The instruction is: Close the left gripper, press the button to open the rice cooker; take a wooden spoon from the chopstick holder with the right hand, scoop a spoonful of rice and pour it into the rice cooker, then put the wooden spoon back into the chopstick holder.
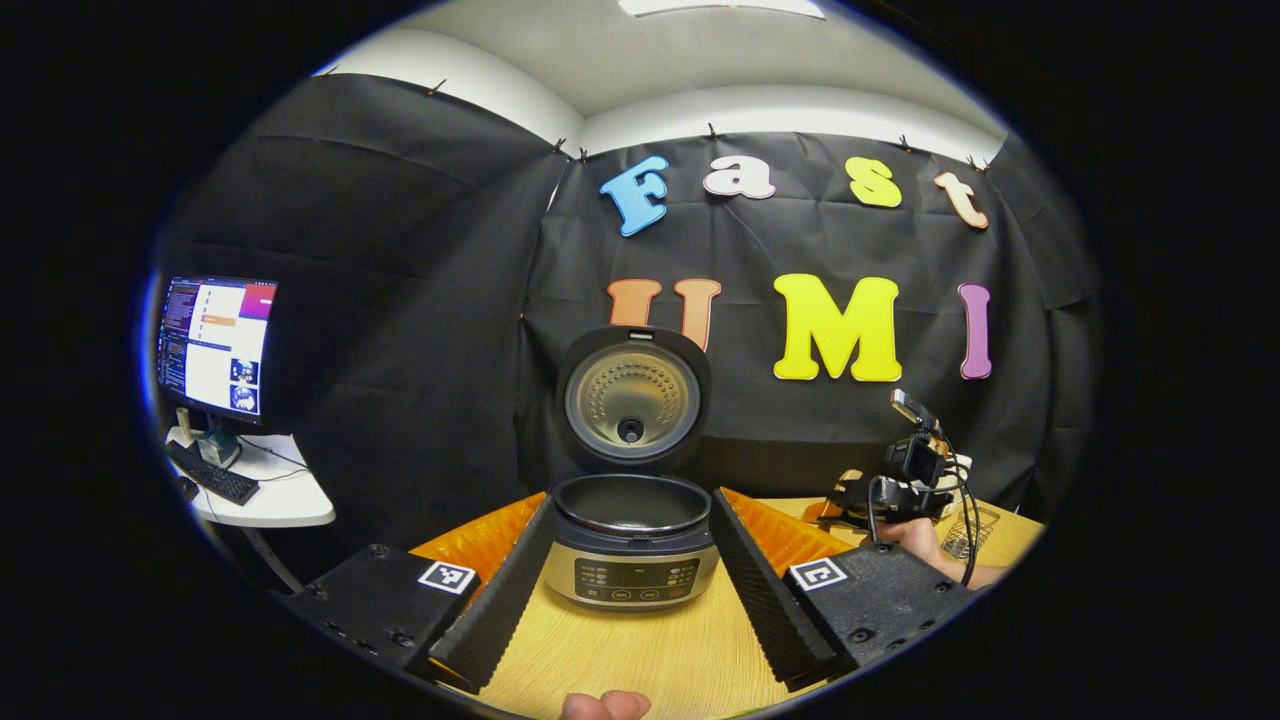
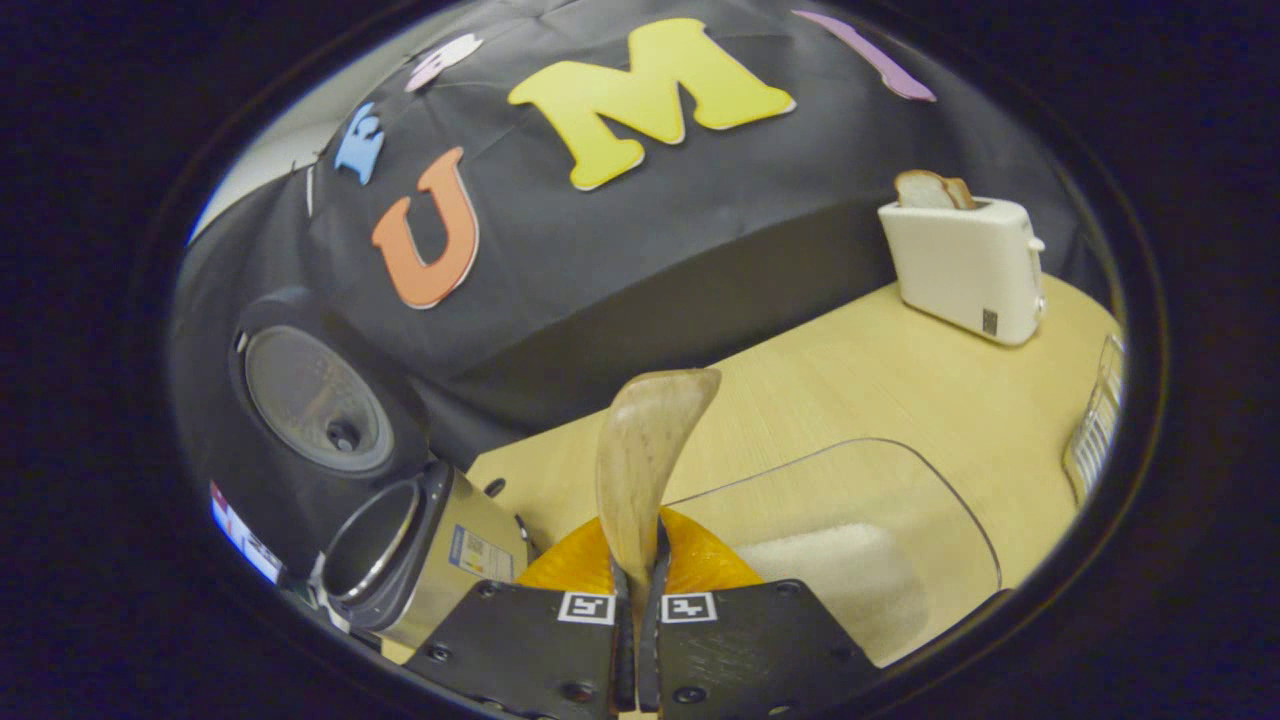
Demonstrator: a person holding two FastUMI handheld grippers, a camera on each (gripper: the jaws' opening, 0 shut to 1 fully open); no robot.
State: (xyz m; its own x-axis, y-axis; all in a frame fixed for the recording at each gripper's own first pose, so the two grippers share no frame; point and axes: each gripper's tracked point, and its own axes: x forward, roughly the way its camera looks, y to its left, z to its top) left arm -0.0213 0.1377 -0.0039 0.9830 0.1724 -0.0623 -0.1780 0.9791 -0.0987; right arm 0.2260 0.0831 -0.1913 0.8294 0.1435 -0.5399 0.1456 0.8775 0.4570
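Lab-style recording booth, not a real kitchen: black cloth wall [image 1: 420, 330] pinned up under a plain white ceiling [image 1: 700, 60]. Side desk carries a lit computer monitor [image 1: 215, 345] and black keyboard [image 1: 212, 475]; light wooden table [image 2: 880, 390] holds a silver rice cooker [image 1: 632, 545] and white toaster [image 2: 965, 265].

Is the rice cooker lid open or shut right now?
Open: the rice cooker lid stands upright behind the pot, its inner plate facing forward.
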